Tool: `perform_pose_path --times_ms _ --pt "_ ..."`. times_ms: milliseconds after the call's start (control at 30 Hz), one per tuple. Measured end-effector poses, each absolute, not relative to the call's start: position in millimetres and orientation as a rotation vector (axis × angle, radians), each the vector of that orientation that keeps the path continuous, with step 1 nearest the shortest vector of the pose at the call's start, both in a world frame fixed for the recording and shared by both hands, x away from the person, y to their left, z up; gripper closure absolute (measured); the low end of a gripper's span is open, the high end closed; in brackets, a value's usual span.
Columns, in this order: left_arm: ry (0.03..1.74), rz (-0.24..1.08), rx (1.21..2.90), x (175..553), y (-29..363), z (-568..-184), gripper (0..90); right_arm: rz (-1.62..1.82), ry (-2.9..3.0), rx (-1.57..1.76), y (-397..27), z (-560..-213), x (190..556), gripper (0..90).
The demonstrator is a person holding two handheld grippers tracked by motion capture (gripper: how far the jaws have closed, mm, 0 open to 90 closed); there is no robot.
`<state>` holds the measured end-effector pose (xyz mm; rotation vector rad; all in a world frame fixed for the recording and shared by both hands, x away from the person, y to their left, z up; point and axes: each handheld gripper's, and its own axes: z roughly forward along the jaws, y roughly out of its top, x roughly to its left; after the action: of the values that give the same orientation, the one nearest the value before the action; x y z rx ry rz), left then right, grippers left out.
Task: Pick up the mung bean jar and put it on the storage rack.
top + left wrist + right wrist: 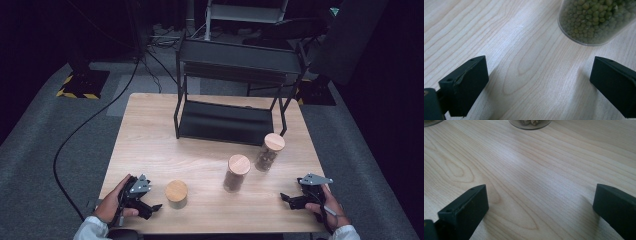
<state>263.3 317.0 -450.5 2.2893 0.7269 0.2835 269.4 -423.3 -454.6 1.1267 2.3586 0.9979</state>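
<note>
Three glass jars with wooden lids stand on the wooden table (pixel 150 145). A short jar of green beans (pixel 176 194) is near the front left; its base (pixel 594 22) shows close ahead in the left gripper view. A taller jar with brown contents (pixel 236 173) stands mid-table, and another tall jar (pixel 270 151) is behind it to the right. My left gripper (pixel 152 209) rests at the front left, open, a little left of the bean jar. My right gripper (pixel 286 199) lies at the front right, open and empty, with a jar's base (pixel 530 123) far ahead of it.
A black two-tier metal rack (pixel 227 107) stands at the back of the table, its lower shelf bare. A black cable (pixel 85 125) runs over the grey floor at left. Bare wood lies between the two grippers.
</note>
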Motion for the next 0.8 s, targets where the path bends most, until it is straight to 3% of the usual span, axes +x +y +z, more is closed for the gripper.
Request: perform_pose_path --times_ms 800 --pt "0.735 0.285 2.29 260.6 318.5 -450.3 0.2 0.997 2.357 1.126 -423.3 -454.8 268.7 0.0"
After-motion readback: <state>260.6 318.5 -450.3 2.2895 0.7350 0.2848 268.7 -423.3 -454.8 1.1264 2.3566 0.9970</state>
